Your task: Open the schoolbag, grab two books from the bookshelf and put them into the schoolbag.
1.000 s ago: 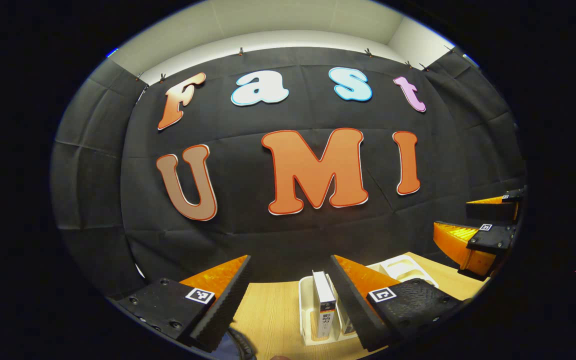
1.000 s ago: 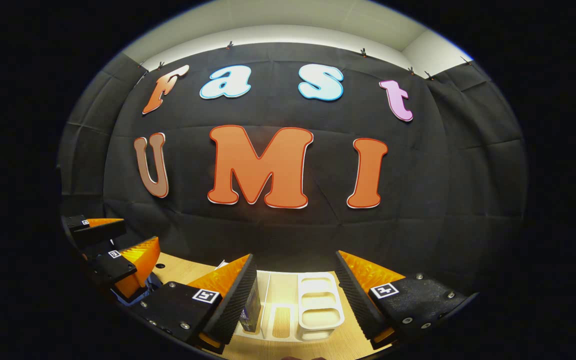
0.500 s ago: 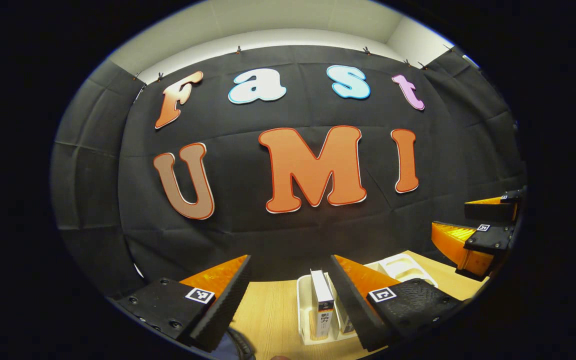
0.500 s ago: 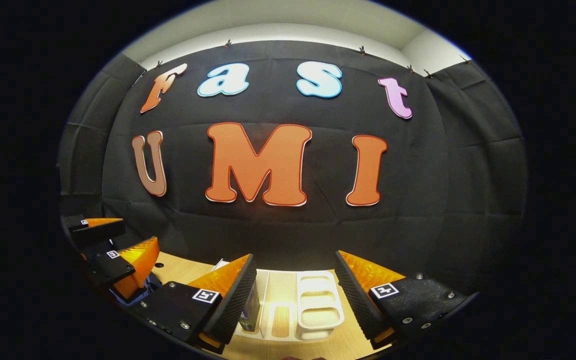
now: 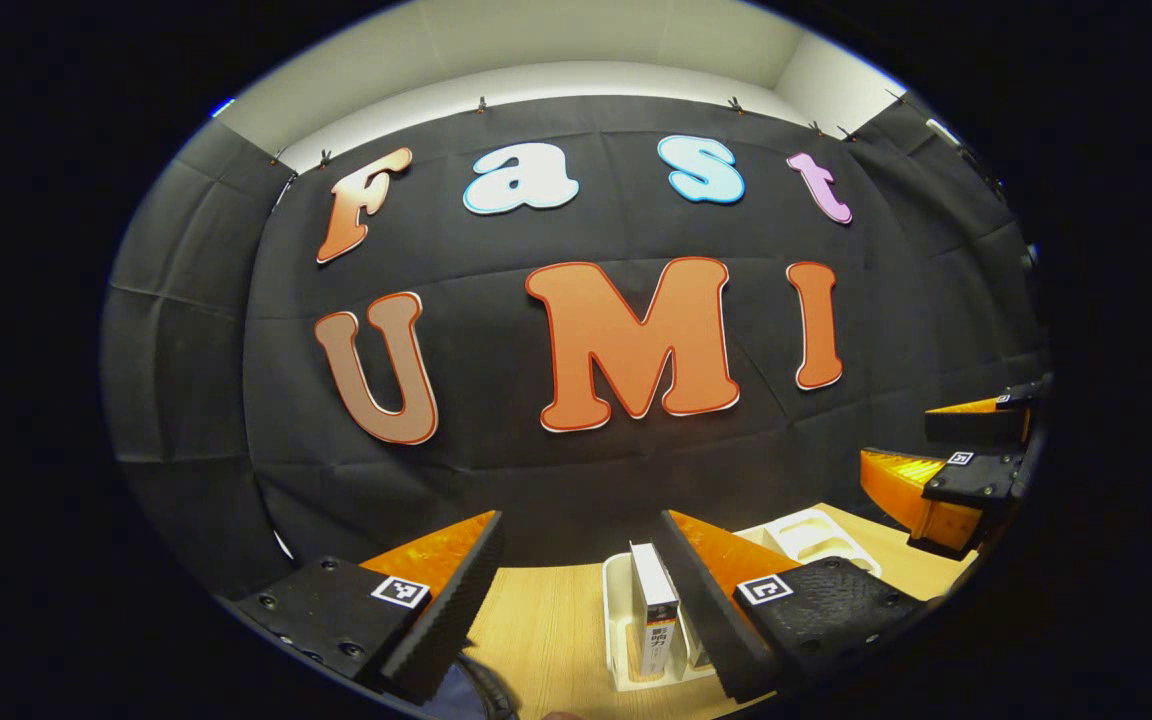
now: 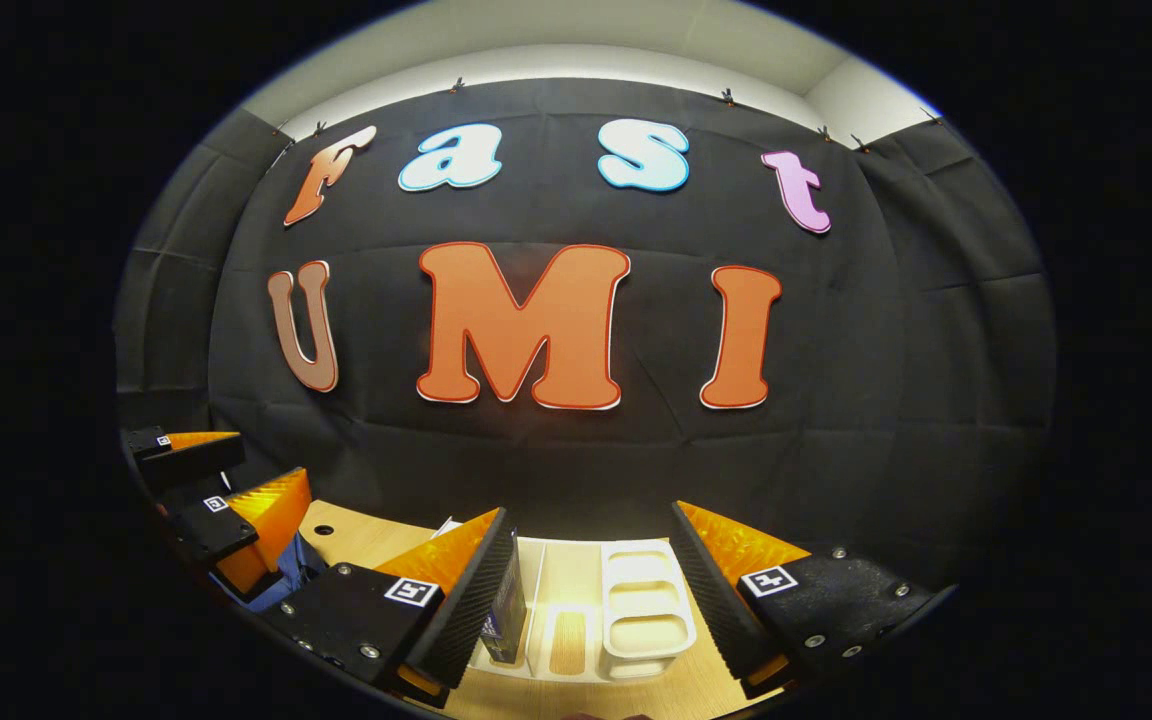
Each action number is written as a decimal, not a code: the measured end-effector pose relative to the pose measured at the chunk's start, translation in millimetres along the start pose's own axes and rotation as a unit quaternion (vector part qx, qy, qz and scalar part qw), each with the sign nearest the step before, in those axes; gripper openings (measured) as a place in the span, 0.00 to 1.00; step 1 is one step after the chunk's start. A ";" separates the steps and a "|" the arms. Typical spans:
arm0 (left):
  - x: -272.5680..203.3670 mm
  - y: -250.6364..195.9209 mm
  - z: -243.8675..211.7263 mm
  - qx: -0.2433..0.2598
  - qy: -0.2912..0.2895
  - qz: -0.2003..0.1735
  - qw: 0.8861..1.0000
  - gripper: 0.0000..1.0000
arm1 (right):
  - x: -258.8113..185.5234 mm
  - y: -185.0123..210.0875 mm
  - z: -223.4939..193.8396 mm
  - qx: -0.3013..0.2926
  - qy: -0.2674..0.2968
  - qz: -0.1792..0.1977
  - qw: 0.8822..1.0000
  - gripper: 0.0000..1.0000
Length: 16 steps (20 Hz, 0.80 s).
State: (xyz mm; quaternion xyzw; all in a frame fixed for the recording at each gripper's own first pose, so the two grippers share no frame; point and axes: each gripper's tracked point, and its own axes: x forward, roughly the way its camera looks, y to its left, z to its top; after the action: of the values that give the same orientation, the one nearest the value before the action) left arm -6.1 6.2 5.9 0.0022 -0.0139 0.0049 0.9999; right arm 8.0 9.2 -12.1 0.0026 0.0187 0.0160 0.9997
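In the left gripper view my left gripper (image 5: 581, 520) stands open above the wooden table, nothing between its fingers. Just behind its right finger, a white-spined book (image 5: 654, 600) stands upright in a white desktop bookshelf (image 5: 616, 640). A blue scrap of the schoolbag (image 5: 461, 697) peeks in at the bottom edge. My right gripper (image 6: 591, 512) is open too, hovering over the same white bookshelf (image 6: 641, 610); a dark book (image 6: 509, 612) stands beside its left finger. The blue schoolbag (image 6: 293, 572) lies lower left, under the left gripper (image 6: 271, 457).
The wooden table (image 5: 546, 620) runs back to the black cloth wall. The right gripper (image 5: 901, 435) hangs open at the far right of the left gripper view. The white bookshelf has empty slots (image 6: 644, 640) on its right side.
Both views have shifted only slightly. In the right gripper view the left gripper sits a little lower and more of the blue schoolbag shows. Nothing was taken hold of.
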 end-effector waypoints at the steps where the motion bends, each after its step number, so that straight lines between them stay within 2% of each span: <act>1: 0.0 0.6 0.0 0.001 0.000 0.001 1.000 0.95 | 1.4 2.6 0.1 0.000 0.000 0.003 1.000 0.94; 12: -9.2 33.1 -0.4 0.006 -0.005 0.041 0.999 0.95 | 6.4 31.6 0.0 -0.012 -0.001 0.037 0.999 0.94; 13: -10.7 36.8 0.4 0.006 -0.005 0.046 0.999 1.00 | 6.7 34.7 -0.1 -0.014 -0.001 0.041 0.999 0.94; 15: -14.2 42.2 -3.5 0.004 -0.002 0.053 0.999 1.00 | 5.7 37.7 0.0 -0.015 -0.002 0.046 0.999 0.94; 16: -15.8 44.9 -3.1 0.004 0.000 0.058 0.998 0.95 | 5.1 39.9 -0.7 -0.015 -0.002 0.050 0.999 0.94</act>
State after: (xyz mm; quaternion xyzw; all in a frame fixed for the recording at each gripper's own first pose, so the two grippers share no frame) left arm -22.2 51.0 2.5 0.0049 -0.0137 0.0630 0.9979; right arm 11.7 49.2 -12.7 -0.0112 0.0162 0.0658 0.9976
